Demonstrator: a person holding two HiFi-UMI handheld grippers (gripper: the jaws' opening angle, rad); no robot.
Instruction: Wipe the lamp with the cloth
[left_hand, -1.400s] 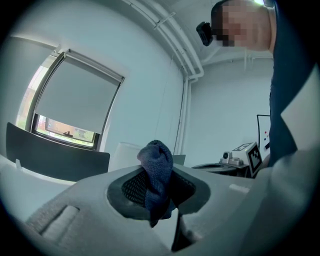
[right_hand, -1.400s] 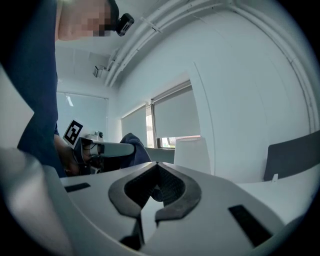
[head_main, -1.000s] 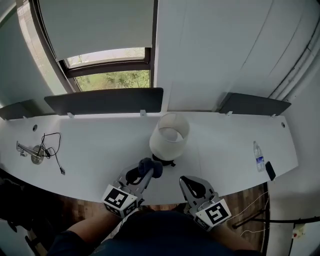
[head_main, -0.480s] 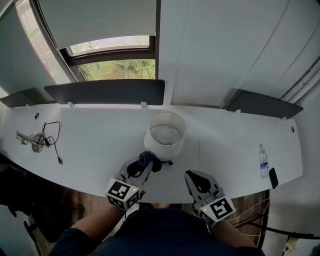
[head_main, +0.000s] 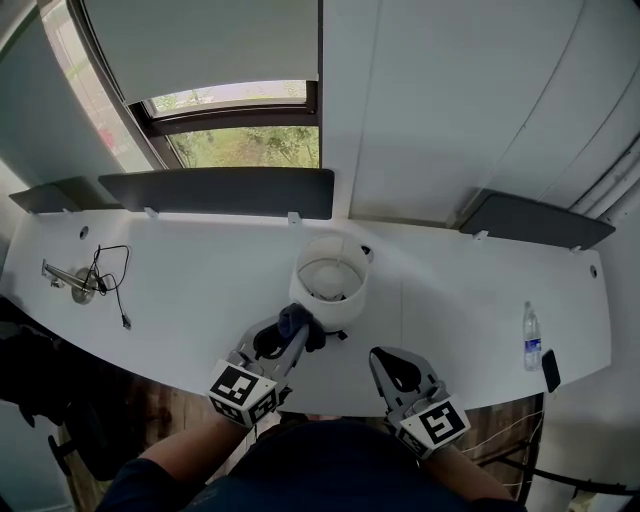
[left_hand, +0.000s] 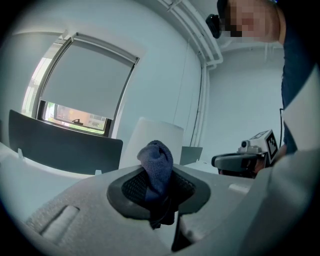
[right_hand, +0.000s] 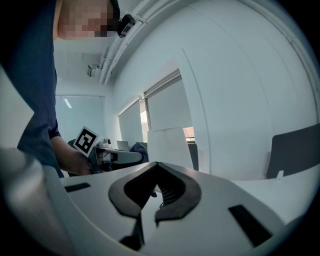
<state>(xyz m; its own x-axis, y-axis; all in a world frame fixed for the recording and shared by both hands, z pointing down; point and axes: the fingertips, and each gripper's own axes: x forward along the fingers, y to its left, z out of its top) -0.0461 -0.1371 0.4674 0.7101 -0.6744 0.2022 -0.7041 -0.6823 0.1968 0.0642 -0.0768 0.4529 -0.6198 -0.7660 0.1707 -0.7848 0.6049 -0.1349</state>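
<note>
A white lamp (head_main: 331, 281) with an open-topped drum shade stands in the middle of the white table (head_main: 200, 290). My left gripper (head_main: 297, 325) is shut on a dark blue cloth (head_main: 297, 321), whose bunched end rests against the shade's lower near-left side. In the left gripper view the cloth (left_hand: 156, 170) sticks up between the jaws, with the lamp shade (left_hand: 152, 140) close behind it. My right gripper (head_main: 392, 368) hangs near the table's front edge, right of the lamp and apart from it, jaws together with nothing in them. The right gripper view shows the lamp (right_hand: 170, 149) ahead.
A metal clamp with a black cable (head_main: 85, 283) lies at the table's far left. A water bottle (head_main: 532, 340) and a dark phone (head_main: 552, 370) sit at the right end. Dark divider panels (head_main: 220, 190) line the back edge under a window.
The left gripper has carried the cloth forward from in front of the lamp's base up to the shade. The right gripper has hardly moved.
</note>
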